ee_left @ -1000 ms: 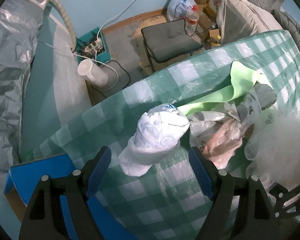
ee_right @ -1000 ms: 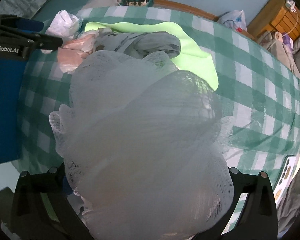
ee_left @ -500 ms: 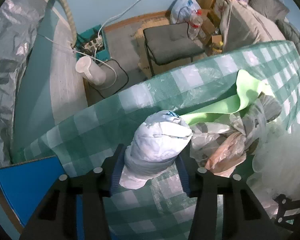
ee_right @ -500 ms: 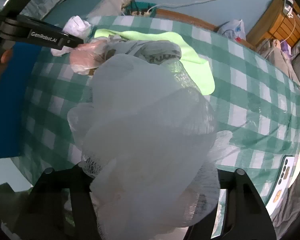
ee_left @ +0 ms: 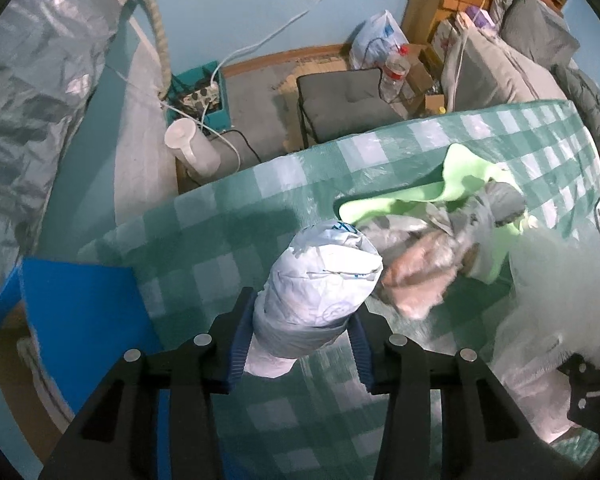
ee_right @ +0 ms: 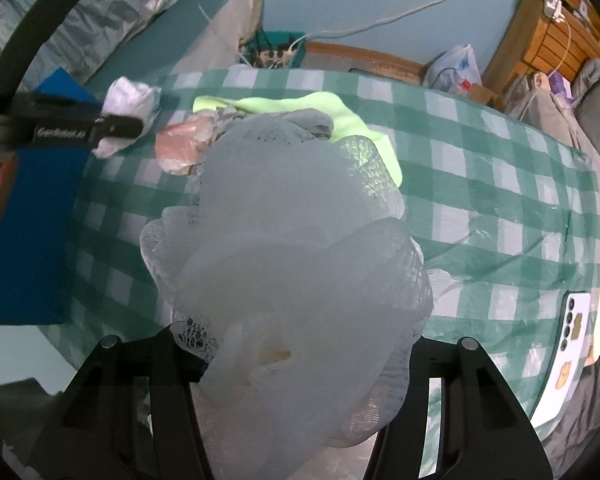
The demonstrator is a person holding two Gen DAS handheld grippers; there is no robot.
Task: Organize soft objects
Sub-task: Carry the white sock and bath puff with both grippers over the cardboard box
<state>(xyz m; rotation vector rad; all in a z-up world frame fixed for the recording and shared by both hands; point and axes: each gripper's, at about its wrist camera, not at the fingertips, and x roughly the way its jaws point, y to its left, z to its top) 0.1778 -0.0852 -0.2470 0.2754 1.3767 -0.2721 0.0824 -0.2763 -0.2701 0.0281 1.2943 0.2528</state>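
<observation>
White bundle [ee_left: 320, 284] | clamped in left gripper [ee_left: 300, 344], above checked tablecloth [ee_left: 228, 240], beside pink bag [ee_left: 416, 280] | mesh sponge [ee_right: 300, 264] | gripped by right gripper [ee_right: 296, 364], over tablecloth, near green cloth [ee_right: 340, 116]

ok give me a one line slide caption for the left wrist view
Left tool shut on a crumpled white bag above the green checked tablecloth, beside a lime cloth.
</observation>
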